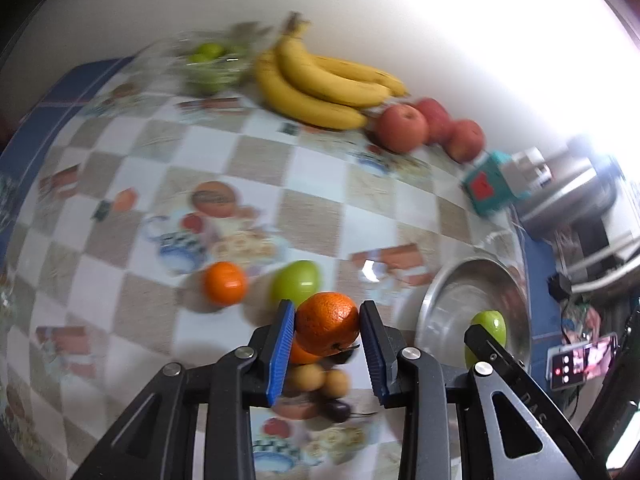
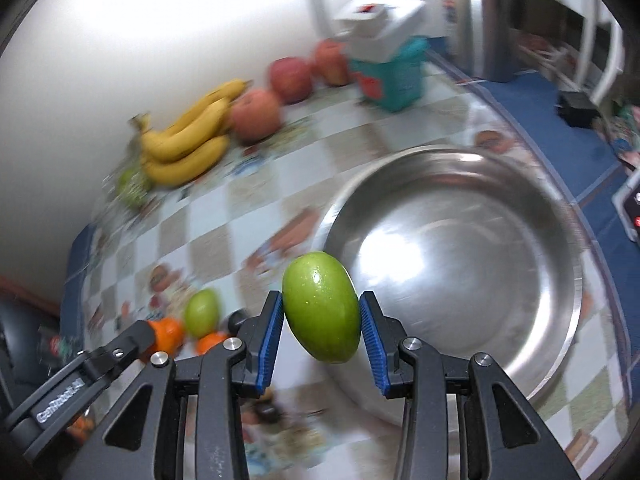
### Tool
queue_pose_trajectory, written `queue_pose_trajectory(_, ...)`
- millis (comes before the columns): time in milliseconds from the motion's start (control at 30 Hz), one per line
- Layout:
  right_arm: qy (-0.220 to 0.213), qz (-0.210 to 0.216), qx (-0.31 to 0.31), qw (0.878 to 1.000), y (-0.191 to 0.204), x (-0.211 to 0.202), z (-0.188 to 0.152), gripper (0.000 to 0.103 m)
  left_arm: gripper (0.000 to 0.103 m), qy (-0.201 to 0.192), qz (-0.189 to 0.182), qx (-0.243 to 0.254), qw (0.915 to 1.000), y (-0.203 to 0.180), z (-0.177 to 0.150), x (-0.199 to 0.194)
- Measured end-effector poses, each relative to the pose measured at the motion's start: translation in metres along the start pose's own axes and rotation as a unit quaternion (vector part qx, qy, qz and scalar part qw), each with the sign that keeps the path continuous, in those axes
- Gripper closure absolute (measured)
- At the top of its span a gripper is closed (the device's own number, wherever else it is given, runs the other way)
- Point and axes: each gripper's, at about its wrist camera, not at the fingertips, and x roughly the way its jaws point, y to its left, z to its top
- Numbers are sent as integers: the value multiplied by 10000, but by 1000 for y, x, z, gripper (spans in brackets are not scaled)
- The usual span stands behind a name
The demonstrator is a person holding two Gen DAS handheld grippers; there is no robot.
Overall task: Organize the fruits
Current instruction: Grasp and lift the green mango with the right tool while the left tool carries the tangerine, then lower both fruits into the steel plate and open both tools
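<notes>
Two fruits are off the table at once, one in each gripper, which suggests both are bound for the same place. The left gripper [image 1: 327,322] is clenched on a round, dimpled orange [image 1: 327,323]; its blue ribbed pads press the fruit's sides at the widest part, so the orange sits centred and should not roll out. The right gripper [image 2: 322,316] is clamped on a smooth green oval fruit [image 2: 321,306], gripped across its narrow waist with the long axis tilted, probably because the short span fits the jaws better. Both grippers point steeply down at the table.

Just beside and beyond the green fruit in the right wrist view lies the wide, shallow stainless-steel bowl [image 2: 560,280], with no fruit in it; it looks like the collecting dish, and the green fruit hangs near its left rim. In the left wrist view the same bowl sits to the right, well short of the orange's position.

On the checked, fruit-printed tablecloth [image 1: 260,160] a second small orange [image 1: 224,283] and another green fruit [image 1: 296,283] remain, close together, probably next in line. A bunch of yellow bananas [image 1: 316,84] and three red apples [image 1: 400,128] rest in a row against the white wall, near a teal box [image 1: 488,190]; whether they count as sorted already I cannot tell.
</notes>
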Motion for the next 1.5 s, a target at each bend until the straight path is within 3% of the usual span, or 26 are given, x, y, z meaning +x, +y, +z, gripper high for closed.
queue_pose_trajectory(167,-134,-281,373,9988,-39,-7,11,63,67,133,-242,510,9983,-44,-3,14)
queue_pose_trajectory(367,-234,-438,777,9957,-72,-12,13,63,67,371,-562,1216,9903,-94,-14,35)
queue_pose_trajectory(600,-35,-576,1224,9908,-106,2,10,62,67,632,-610,1612,9830,-122,-29,65)
queue_pose_trajectory(933,168,-571,1394,9884,-117,18,5,62,67,837,-391,1596,9828,-116,-31,95)
queue_pose_trajectory(1500,347,-526,1205,9907,-107,30,5,62,67,722,-267,1560,9848,-109,-28,94)
